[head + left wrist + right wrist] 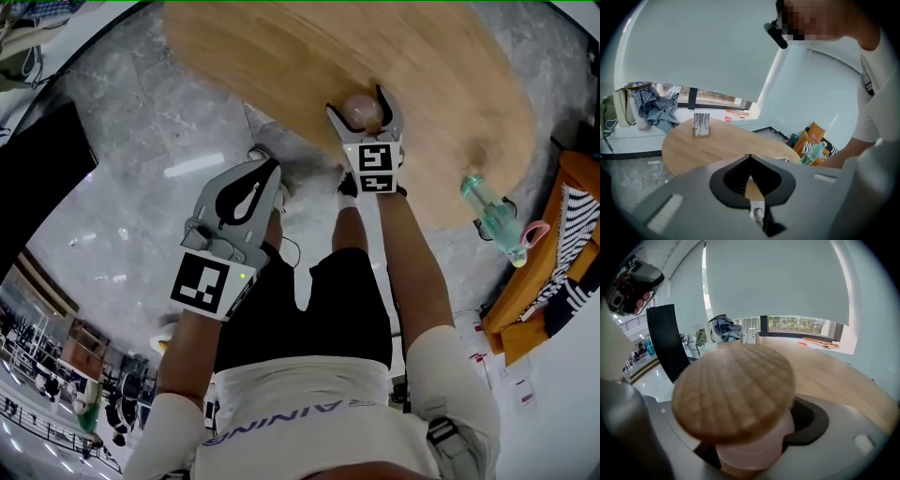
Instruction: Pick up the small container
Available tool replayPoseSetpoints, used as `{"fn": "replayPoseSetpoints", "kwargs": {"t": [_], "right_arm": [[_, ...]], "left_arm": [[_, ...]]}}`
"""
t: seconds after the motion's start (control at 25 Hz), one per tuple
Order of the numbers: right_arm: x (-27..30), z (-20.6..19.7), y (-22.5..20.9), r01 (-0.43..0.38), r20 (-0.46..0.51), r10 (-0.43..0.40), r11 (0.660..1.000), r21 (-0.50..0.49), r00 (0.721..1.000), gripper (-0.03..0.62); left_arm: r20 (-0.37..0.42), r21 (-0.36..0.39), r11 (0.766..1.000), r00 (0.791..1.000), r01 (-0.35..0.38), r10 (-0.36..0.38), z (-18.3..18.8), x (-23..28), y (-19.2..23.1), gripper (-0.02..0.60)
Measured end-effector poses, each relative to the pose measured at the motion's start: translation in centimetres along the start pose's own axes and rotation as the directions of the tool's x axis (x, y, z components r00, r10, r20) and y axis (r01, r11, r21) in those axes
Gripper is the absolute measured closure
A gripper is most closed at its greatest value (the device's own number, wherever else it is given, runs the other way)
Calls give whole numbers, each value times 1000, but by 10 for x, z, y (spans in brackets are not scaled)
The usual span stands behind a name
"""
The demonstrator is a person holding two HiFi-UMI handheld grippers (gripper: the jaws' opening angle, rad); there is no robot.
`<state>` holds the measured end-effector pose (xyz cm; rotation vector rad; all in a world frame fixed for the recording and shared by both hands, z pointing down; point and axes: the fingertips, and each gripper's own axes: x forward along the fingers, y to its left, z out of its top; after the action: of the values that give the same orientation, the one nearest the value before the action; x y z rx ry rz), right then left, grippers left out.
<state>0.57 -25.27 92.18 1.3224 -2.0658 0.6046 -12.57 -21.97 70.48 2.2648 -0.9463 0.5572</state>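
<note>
The small container point(364, 111) is a pink pot with a round wooden lid point(736, 392). It stands near the front edge of the oval wooden table point(309, 47). My right gripper point(365, 105) is open, one finger on each side of the pot. In the right gripper view the pot point(757, 446) fills the space between the jaws and its lid looks blurred. I cannot see pads pressing on it. My left gripper point(270, 171) is held off the table over the grey floor. Its jaws are shut with nothing between them point(750, 159).
A green water bottle point(492, 217) with a pink loop stands at the table's right edge. Next to it is an orange seat point(562, 253) with striped cloth. A small wooden holder point(701, 124) stands at the far end of the table. A black panel point(665, 341) stands on the left.
</note>
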Motion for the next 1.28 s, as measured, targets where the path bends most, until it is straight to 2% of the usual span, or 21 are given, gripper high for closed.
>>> {"fn": "replayPoseSetpoints", "kwargs": {"t": [0.2,0.8,1.04,1.28], "right_arm": [[3,-1,-2,33,-3,-33,999,-16,999,163],[0,0,-3,21,-28,-21,1000,10,999,163],[-36,41,-1,6,58,-7,1000,18,998,163],[-99,101,4,-22,136,20,1000,12,991,161]], "left_arm": [[12,-15,1000,1000,1,-1,0,-1,3,580],[20,-32,999,1000,2,-2,-4,-9,-10,580],[58,-12,1000,998,5,-5,13,-23,-18,580],[151,24,1000,989,-8,4,62,-51,-38,580]]}}
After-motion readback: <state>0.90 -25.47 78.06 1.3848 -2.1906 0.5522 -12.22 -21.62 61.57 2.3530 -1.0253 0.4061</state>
